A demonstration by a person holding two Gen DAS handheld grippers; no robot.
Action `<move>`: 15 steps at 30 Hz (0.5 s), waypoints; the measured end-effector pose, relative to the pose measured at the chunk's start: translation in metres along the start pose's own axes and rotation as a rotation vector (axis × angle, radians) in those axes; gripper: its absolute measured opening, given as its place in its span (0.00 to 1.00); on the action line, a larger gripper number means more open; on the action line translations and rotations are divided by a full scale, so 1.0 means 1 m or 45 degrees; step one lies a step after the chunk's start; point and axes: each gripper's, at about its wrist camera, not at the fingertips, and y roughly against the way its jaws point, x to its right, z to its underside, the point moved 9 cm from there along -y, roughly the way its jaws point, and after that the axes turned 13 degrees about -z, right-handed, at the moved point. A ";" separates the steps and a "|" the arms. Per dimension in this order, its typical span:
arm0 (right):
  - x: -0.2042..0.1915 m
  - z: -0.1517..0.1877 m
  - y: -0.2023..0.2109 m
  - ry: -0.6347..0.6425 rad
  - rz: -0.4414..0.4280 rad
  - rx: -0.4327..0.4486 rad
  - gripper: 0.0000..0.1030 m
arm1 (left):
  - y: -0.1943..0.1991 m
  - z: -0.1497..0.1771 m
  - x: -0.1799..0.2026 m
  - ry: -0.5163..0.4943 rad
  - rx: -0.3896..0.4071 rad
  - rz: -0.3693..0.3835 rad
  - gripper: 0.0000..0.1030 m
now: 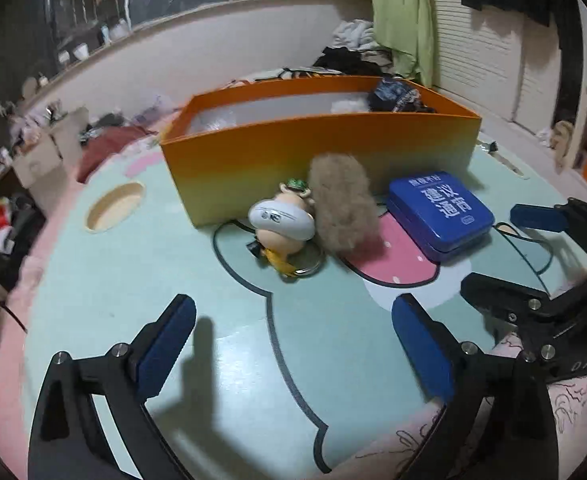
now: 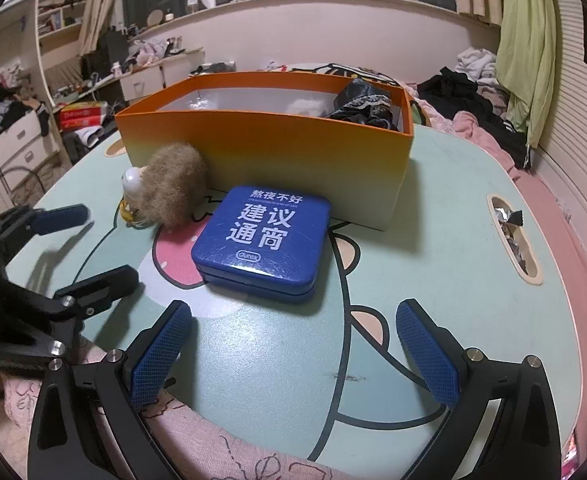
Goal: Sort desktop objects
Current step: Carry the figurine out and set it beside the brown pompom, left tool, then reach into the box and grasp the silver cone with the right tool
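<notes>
Left wrist view: we see the left gripper (image 1: 293, 344) hovering over the table (image 1: 105, 292), fingers spread wide and holding nothing. Ahead of it lie a figurine keychain (image 1: 281, 224) and, touching it, a fur pompom (image 1: 343, 204), both just beside the front wall of the orange box (image 1: 317, 156). To their right lies the blue tin (image 1: 439, 210), flat on the tabletop. The right gripper (image 1: 493, 248) enters from the right, also open, near the tin but apart from it.

Right wrist view: we find the blue tin (image 2: 261, 240) directly ahead of the right gripper (image 2: 293, 344), whose textured blue pads (image 2: 161, 356) stand wide apart and empty. The tin is a glossy, rounded square with white lettering; the pompom (image 2: 175, 188) is shaggy and brown; the box (image 2: 269, 152) is smooth card holding dark crumpled material (image 2: 363, 104).
</notes>
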 end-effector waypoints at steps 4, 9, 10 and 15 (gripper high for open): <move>0.001 0.000 0.001 0.003 0.004 0.000 0.99 | -0.007 0.000 -0.006 0.076 -0.040 0.058 0.96; 0.002 0.003 0.003 -0.001 0.005 0.011 0.99 | -0.007 0.004 -0.013 0.102 -0.026 0.029 0.97; 0.002 0.002 0.004 -0.004 0.004 0.016 0.99 | -0.007 0.004 -0.014 0.108 -0.022 0.028 0.97; 0.001 -0.005 0.022 0.001 0.017 0.118 0.80 | -0.005 0.012 -0.017 0.122 -0.020 0.022 0.97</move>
